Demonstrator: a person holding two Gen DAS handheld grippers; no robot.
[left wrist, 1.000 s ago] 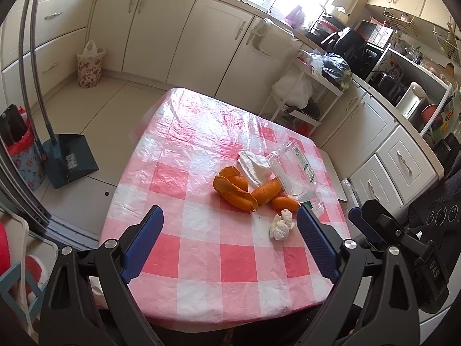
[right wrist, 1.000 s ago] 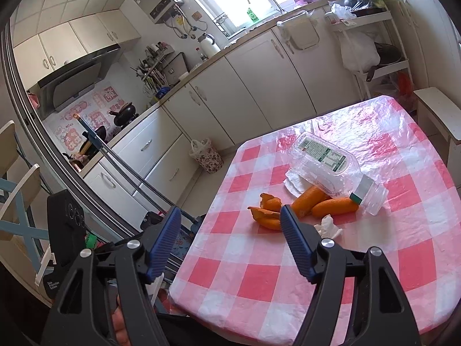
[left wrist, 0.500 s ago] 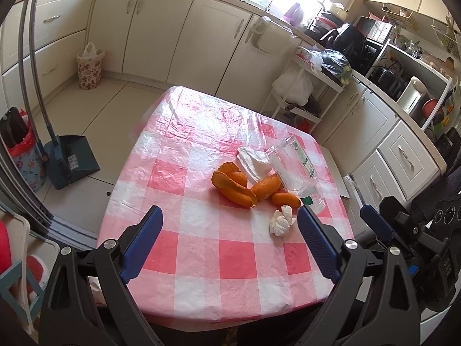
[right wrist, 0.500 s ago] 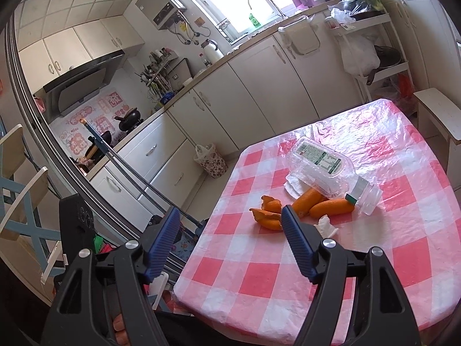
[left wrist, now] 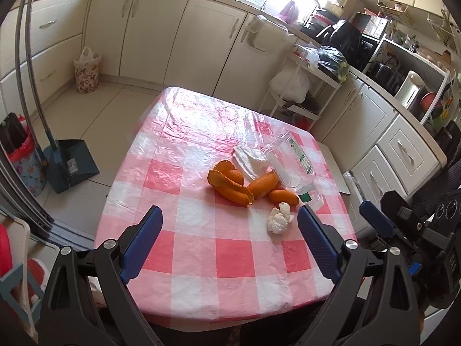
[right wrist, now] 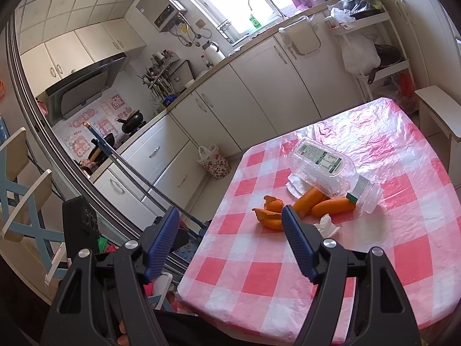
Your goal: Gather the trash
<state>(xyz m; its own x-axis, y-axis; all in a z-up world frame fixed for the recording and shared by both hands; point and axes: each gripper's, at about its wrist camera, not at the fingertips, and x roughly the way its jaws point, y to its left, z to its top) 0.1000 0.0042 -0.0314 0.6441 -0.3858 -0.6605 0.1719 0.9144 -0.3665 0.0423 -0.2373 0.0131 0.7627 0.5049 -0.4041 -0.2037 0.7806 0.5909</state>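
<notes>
Above the near edge of the pink-and-white checked plastic tablecloth (left wrist: 201, 248), the blue-padded left gripper (left wrist: 227, 219) hangs wide open and empty; the blue-padded right gripper (right wrist: 230, 216) is spread too, half off the table's left side. Trash sits mid-table: crumpled white tissue (left wrist: 278, 219), orange peels (left wrist: 230, 186), clear plastic bottle (right wrist: 328, 173) lying flat, its green label too small to read. Only the left view shows the dark dustpan (left wrist: 72, 164).
</notes>
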